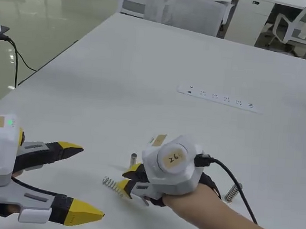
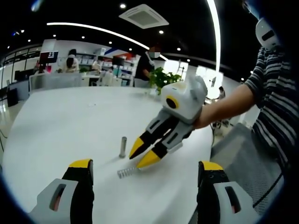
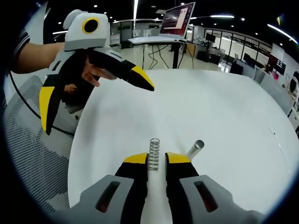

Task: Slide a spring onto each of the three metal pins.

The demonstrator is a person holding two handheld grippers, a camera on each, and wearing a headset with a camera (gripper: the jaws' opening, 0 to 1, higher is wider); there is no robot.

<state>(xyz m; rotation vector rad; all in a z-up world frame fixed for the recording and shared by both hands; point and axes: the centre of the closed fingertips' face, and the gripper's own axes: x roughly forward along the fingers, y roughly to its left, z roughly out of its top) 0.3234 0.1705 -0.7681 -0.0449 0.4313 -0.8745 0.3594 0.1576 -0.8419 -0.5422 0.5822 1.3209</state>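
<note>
Two springs: the first spring [image 1: 111, 185] lies flat toward the near edge of the desk [image 1: 145, 82], one end between the tips of the right gripper [image 1: 127, 178]; the second spring [image 1: 232, 192] lies to the right of the hand holding that gripper, beside its cable [image 1: 238, 186], well apart from the first
Pin: one metal pin [image 1: 133, 159] stands upright and bare, just beyond the right gripper's tips; near the first spring, not touching it
Right gripper: jaws drawn close with a slim gap; the first spring's end sits in that gap; whether they press it I cannot tell
Left gripper: the left gripper [image 1: 89, 182] hangs over the desk toward its near left corner; jaws spread wide; tips aimed toward the first spring and the pin
Power strip: a white power strip [image 1: 219, 97] lies flat farther up the desk, toward its far edge, well apart from the springs and pin
</note>
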